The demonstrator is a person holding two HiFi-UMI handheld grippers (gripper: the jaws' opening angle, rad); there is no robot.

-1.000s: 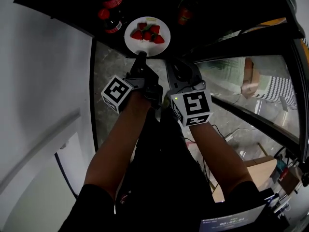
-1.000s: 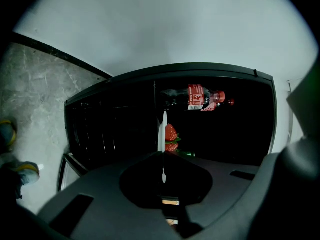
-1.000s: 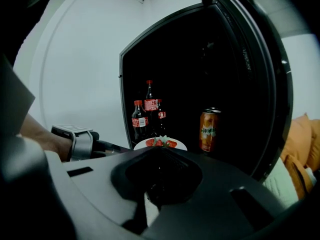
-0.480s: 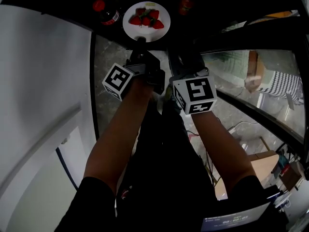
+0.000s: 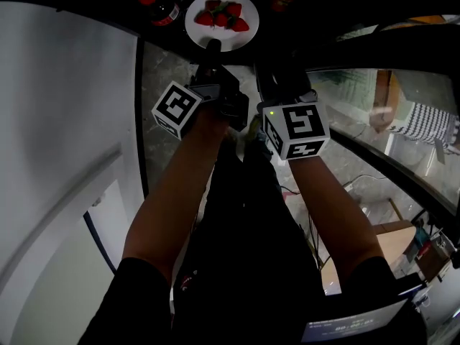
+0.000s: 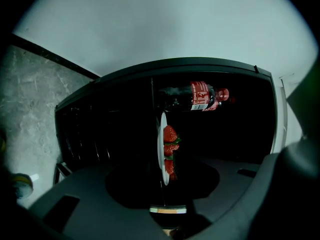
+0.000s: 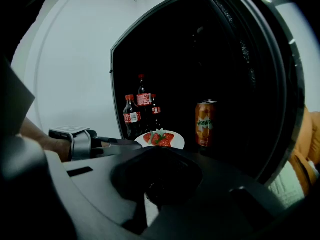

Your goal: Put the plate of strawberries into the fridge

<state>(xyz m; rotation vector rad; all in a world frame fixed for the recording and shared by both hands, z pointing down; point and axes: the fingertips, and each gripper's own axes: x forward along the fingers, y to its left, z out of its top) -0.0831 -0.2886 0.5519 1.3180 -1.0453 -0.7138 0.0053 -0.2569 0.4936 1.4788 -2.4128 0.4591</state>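
Note:
A white plate (image 5: 223, 42) with several strawberries (image 5: 221, 14) rests on a dark shelf inside the fridge. In the left gripper view the plate (image 6: 163, 156) shows edge-on, and its near rim lies between the jaws. My left gripper (image 5: 213, 47) is at that near rim; its jaws are opening and stand apart from the rim. From the right gripper view the left gripper (image 7: 122, 143) reaches in level to the plate (image 7: 176, 143). My right gripper (image 5: 275, 76) hovers just right of it, in front of the fridge opening; its jaws are too dark to read.
Cola bottles (image 7: 131, 116) stand left of and behind the plate, and an orange can (image 7: 205, 124) stands to its right. One cola bottle (image 6: 192, 97) is close to the plate's far side. The open fridge door (image 5: 381, 117) is on the right and a white wall (image 5: 65, 121) on the left.
Both grippers and the plate have shifted up the head view, deeper toward the fridge shelf. The right gripper has kept its place beside the left.

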